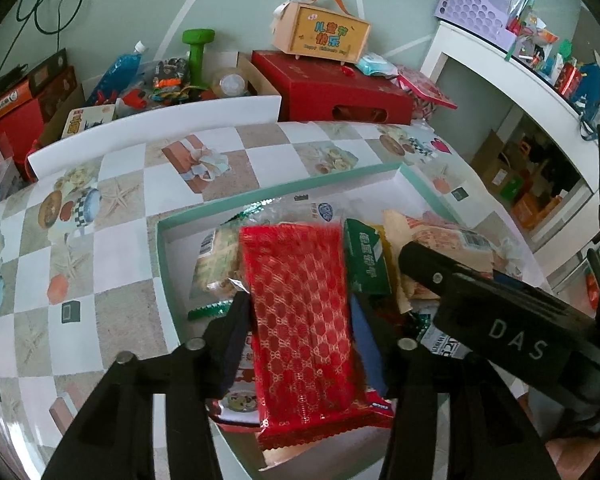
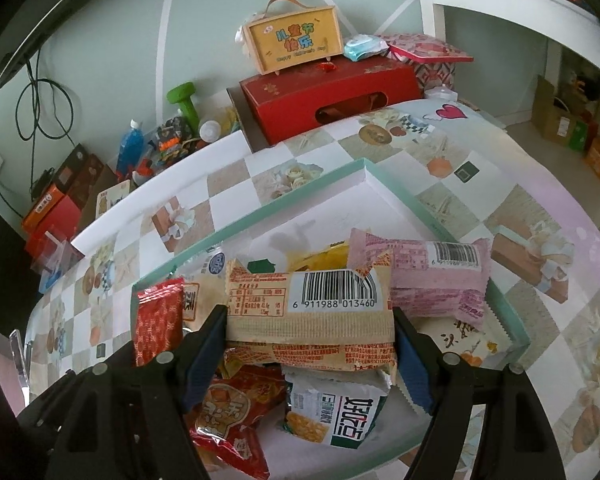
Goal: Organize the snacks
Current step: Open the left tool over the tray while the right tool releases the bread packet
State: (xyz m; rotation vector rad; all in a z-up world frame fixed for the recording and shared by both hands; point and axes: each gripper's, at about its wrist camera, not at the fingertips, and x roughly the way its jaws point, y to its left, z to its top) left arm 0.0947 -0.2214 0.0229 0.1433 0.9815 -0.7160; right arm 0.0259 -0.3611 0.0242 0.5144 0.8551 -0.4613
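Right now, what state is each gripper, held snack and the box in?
Left gripper: jaws around the red packet, which stands between them.
Right gripper: closed on the beige packet, held crosswise.
Pink packet: lying loose.
Box: open, partly filled with snacks.

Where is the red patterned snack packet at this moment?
In the left wrist view the red patterned packet stands between the jaws of the left gripper, over the mint-rimmed box, beside a green packet.
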